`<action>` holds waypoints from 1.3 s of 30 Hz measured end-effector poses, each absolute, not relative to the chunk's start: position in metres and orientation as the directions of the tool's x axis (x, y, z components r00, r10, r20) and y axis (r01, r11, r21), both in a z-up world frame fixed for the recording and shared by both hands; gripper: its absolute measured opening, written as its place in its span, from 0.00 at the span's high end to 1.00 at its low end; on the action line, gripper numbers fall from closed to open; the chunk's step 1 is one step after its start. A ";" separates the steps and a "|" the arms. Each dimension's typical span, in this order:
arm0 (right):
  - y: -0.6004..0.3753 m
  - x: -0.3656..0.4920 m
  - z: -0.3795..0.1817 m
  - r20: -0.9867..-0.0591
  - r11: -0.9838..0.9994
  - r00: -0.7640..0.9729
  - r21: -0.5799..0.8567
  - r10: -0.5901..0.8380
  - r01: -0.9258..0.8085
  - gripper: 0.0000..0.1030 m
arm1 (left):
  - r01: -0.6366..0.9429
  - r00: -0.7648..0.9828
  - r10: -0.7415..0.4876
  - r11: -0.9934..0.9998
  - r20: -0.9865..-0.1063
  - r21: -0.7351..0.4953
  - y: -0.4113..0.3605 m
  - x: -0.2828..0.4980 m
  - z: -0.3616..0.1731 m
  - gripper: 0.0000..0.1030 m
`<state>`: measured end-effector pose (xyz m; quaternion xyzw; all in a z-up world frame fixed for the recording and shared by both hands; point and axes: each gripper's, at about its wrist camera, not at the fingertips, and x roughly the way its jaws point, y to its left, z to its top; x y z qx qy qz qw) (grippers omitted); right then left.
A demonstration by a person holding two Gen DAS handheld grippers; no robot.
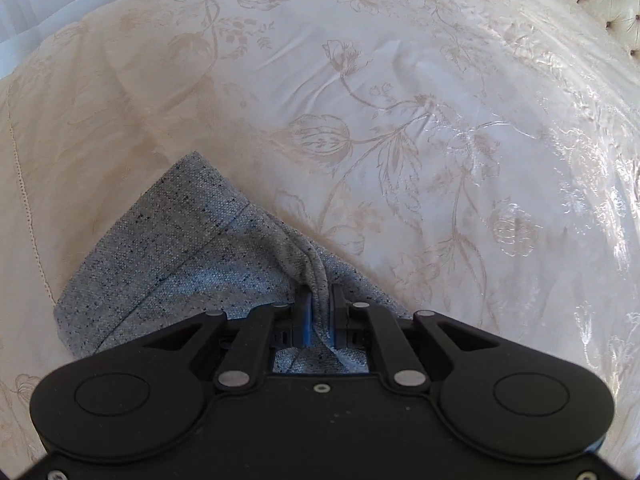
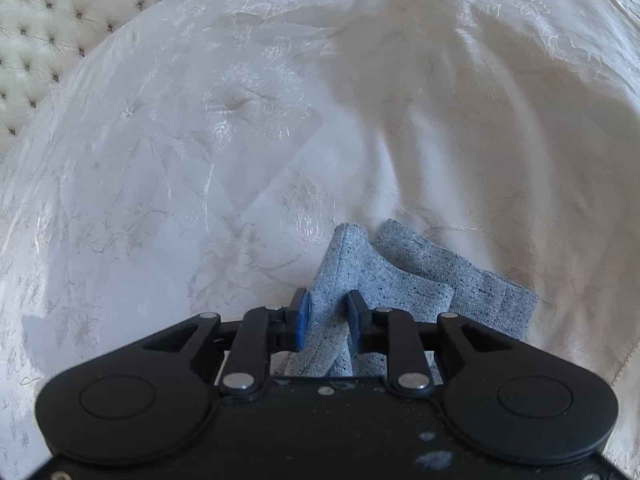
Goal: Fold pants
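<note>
Left tongs (image 1: 319, 300) pinch your speckled grey woven pants (image 1: 168, 264); right tongs (image 2: 327, 312) stand parted around a fold at 12 o'clock. Pants lie on the cream floral bedspread (image 1: 400, 80), probably being laid down.

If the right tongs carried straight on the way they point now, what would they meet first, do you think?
Probably the grey pants: a fold already stands between the fingers of the right tongs, with the cream bedspread apparently just beneath, though depth is unclear.
</note>
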<state>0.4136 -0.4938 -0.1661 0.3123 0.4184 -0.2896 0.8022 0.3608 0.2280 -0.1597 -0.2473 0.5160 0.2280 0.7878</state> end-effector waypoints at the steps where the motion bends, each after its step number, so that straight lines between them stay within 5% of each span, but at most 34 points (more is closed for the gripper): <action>1: -0.494 0.410 -0.160 -0.842 0.641 0.499 0.271 -0.204 0.719 0.76 | -0.613 0.361 0.110 0.777 -0.926 -0.146 0.227 0.362 -0.161 0.89; 12: -0.507 0.336 -0.149 -0.863 0.654 0.460 0.226 -0.210 0.722 0.73 | -0.533 0.338 0.267 0.845 -0.903 0.050 0.201 0.383 -0.171 0.83; 17: -0.525 0.323 -0.179 -0.884 0.587 0.438 0.271 -0.161 0.763 0.72 | -0.520 0.378 0.279 0.853 -0.883 0.047 0.200 0.360 -0.142 0.74; 29: -0.560 0.346 -0.218 -0.884 0.558 0.463 0.353 -0.063 0.751 0.72 | -0.500 0.406 0.391 0.852 -0.826 0.158 0.166 0.316 -0.100 0.73; 39: -0.582 0.352 -0.194 -0.832 0.584 0.554 0.447 -0.005 0.678 0.71 | -0.534 0.395 0.440 0.824 -0.806 0.188 0.161 0.322 -0.095 0.71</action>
